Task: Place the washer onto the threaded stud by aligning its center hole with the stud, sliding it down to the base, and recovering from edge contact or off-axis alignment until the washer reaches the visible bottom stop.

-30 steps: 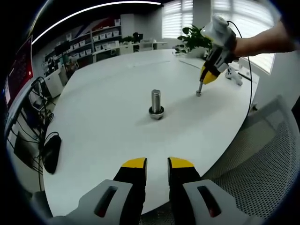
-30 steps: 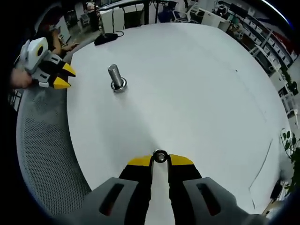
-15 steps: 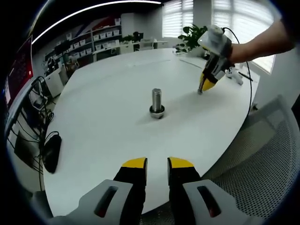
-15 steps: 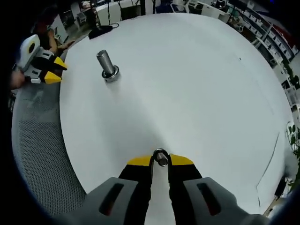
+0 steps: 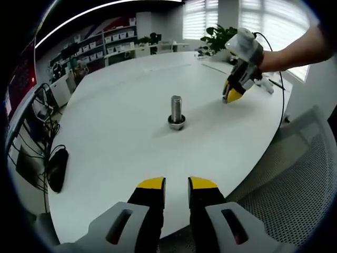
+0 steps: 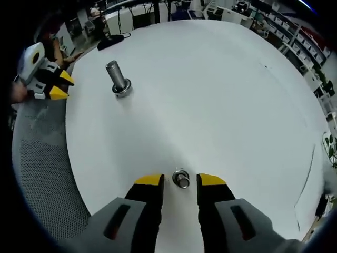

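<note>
Right gripper [image 6: 180, 180]: jaws spread apart, holding nothing, low over the white table [image 6: 221, 95].
Washer [image 6: 180, 177]: small metal ring, lying on the table between the right gripper's yellow tips, touching neither.
Left gripper [image 5: 176, 183]: jaws parted by a narrow gap, empty, at the table's near edge.
Stud [image 5: 176, 112]: upright on its base at mid-table, well apart from the washer, nothing on it.
Mouse [image 5: 57, 169]: black, on the table's left edge.
Shelves [image 5: 105, 39]: far across the room.
</note>
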